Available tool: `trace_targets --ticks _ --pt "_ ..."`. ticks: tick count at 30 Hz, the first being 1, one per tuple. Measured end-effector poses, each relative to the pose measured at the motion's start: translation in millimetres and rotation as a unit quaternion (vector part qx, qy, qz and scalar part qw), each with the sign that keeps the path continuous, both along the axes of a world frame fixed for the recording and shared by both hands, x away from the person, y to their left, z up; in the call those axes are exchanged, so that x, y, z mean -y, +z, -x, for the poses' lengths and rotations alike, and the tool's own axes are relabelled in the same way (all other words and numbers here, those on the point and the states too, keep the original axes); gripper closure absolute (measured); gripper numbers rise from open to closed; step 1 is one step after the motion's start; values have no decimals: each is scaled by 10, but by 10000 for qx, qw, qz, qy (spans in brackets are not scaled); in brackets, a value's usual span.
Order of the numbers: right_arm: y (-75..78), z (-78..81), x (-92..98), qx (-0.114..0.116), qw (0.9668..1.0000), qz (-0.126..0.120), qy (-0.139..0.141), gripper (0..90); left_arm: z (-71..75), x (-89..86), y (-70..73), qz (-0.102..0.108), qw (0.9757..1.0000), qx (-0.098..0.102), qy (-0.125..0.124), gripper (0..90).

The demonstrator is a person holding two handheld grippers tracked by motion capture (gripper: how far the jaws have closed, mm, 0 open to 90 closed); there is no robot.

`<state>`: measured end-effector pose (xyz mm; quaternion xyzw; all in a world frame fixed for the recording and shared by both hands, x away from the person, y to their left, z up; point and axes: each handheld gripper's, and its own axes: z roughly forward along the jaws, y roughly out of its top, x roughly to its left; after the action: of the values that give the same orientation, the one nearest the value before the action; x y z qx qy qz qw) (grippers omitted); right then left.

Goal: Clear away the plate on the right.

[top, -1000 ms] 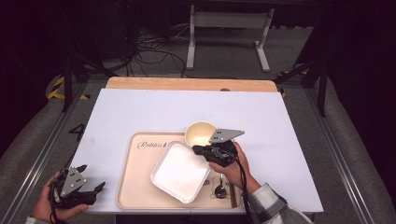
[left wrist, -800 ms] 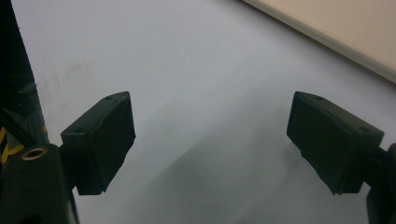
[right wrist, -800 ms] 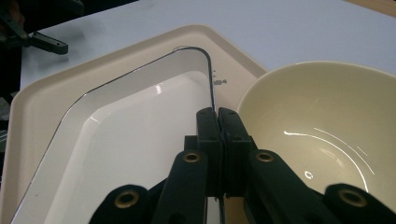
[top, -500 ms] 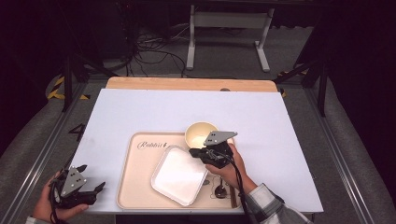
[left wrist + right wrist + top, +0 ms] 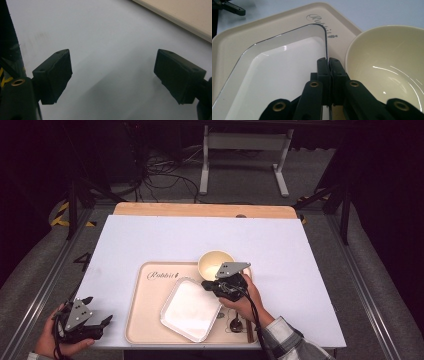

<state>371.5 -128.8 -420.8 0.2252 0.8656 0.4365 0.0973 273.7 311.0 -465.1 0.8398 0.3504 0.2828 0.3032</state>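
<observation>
A white rectangular dish point(image 5: 190, 312) with a dark rim lies on a beige tray point(image 5: 145, 275) at the near side of the table. My right gripper point(image 5: 209, 285) is shut on the dish's right rim, beside a cream bowl point(image 5: 215, 262). In the right gripper view the jaws point(image 5: 328, 61) meet on the thin edge of the dish point(image 5: 274, 75), with the bowl point(image 5: 387, 62) just to their right. My left gripper point(image 5: 99, 311) rests open at the table's near left corner, off the tray. In the left gripper view its pads point(image 5: 112, 72) stand wide apart over bare white table.
A dark spoon point(image 5: 235, 322) and brown chopsticks point(image 5: 248, 332) lie on the tray's near right corner, under the right wrist. The tray point(image 5: 262, 27) carries a "Rabbit" print. A white sheet point(image 5: 280, 245) covers the table; a stand point(image 5: 240, 142) and cables lie on the floor beyond.
The right gripper has shifted slightly left while gripping the dish's rim, and the dish has turned a little on the tray. The left gripper has stayed put.
</observation>
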Motion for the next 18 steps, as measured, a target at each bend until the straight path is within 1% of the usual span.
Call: trace_targets --ticks 2,7,12,18 --pt "-9 6 -8 -9 10000 21 26 879 -1 -1 0 -1 10000 3 -5 157" --pt "4 21 -16 93 9999 118 -8 862 -1 -3 -2 -1 10000 -7 1 156" --pt "12 25 -7 97 9999 78 5 851 0 -2 -2 -6 10000 0 1 155" --pt "40 83 -15 151 9997 77 163 845 0 -3 1 13 10000 -4 15 155"
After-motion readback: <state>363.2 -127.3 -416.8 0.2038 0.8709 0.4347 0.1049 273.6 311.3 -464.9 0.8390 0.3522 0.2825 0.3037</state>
